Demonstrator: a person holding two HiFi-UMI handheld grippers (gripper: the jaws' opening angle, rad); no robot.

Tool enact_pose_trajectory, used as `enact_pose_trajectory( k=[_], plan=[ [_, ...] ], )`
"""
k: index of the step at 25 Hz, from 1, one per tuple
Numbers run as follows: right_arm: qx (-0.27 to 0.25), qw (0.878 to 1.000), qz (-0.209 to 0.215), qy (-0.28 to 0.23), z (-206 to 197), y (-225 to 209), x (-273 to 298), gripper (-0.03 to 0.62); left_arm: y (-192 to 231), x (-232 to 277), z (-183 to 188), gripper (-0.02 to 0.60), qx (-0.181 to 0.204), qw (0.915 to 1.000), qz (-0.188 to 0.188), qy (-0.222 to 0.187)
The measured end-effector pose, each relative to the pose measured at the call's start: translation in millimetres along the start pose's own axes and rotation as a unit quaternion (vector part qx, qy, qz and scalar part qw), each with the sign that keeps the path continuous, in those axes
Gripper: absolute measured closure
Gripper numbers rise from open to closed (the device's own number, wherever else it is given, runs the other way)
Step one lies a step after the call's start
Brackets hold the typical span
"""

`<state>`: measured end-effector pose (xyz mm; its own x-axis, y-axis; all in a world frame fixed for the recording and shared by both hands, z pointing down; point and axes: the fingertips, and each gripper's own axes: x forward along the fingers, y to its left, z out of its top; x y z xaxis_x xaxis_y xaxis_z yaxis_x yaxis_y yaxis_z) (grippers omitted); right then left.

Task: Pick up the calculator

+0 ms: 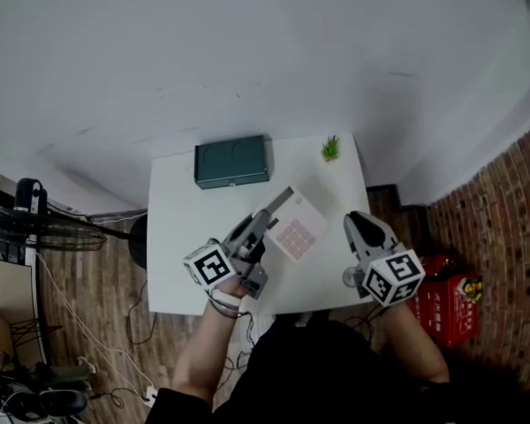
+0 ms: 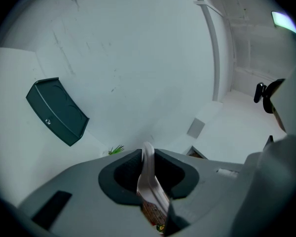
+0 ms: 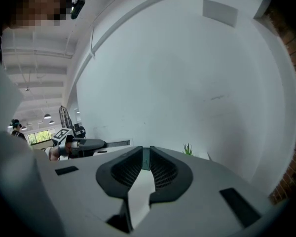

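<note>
1. Gripping a flat white square calculator with pink keys [image 1: 298, 230], the left gripper [image 1: 267, 223] has its jaws clamped on the calculator's near left edge
2. Seen from the head view, the calculator is tilted, over the middle of the white rectangular table [image 1: 178, 237] and raised clear of its top
3. In the left gripper view the calculator [image 2: 151, 184] stands edge-on as a thin white strip pinched between the dark pads of the left gripper [image 2: 147, 156], with coloured keys showing at its lower end
4. The right gripper [image 1: 357, 221] is over the table's right edge, well apart from the calculator
5. In the right gripper view the jaws of the right gripper [image 3: 145, 158] stand a narrow slit apart with nothing between them
6. A dark green rectangular box [image 1: 232, 161] sits at the far side of the table, and it shows left of the jaws in the left gripper view [image 2: 56, 111]
7. A small green potted plant [image 1: 330, 148] stands at the far right corner, right of the box
8. A red plastic crate [image 1: 437, 306] is on the floor right of the table
</note>
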<state>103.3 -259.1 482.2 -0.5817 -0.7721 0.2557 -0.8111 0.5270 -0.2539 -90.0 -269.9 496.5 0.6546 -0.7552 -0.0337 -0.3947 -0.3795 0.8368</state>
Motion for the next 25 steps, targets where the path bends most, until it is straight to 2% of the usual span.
enact_pose_trajectory(
  k=[3, 6, 13, 17, 21, 25],
  plan=[
    [-0.015, 1.000, -0.006, 0.012, 8.1, 16.8, 15.0, 0.549, -8.1, -13.6, 26.5, 0.517, -0.006, 0.9996, -0.015, -0.021],
    [-0.020, 1.000, -0.011, 0.002, 17.8, 14.5, 12.4, 0.566, -24.3, -16.7, 37.6, 0.517, -0.001, 0.9990, -0.024, -0.038],
    [-0.035, 0.999, -0.002, -0.023, 36.1, 6.2, 3.2, 0.588, -55.5, -25.0, 56.1, 0.517, 0.007, 0.9961, -0.031, -0.082],
    [-0.062, 0.998, 0.000, -0.025, 40.6, 6.6, -4.9, 0.589, -67.4, -30.8, 61.5, 0.517, 0.004, 0.9936, -0.030, -0.108],
    [-0.082, 0.996, 0.005, -0.027, 43.6, 8.8, -7.3, 0.589, -74.9, -32.6, 65.3, 0.517, 0.005, 0.9919, -0.035, -0.122],
    [-0.081, 0.996, 0.009, -0.024, 40.9, 7.6, -3.4, 0.589, -81.5, -32.1, 68.3, 0.517, 0.006, 0.9907, -0.047, -0.128]
  ],
)
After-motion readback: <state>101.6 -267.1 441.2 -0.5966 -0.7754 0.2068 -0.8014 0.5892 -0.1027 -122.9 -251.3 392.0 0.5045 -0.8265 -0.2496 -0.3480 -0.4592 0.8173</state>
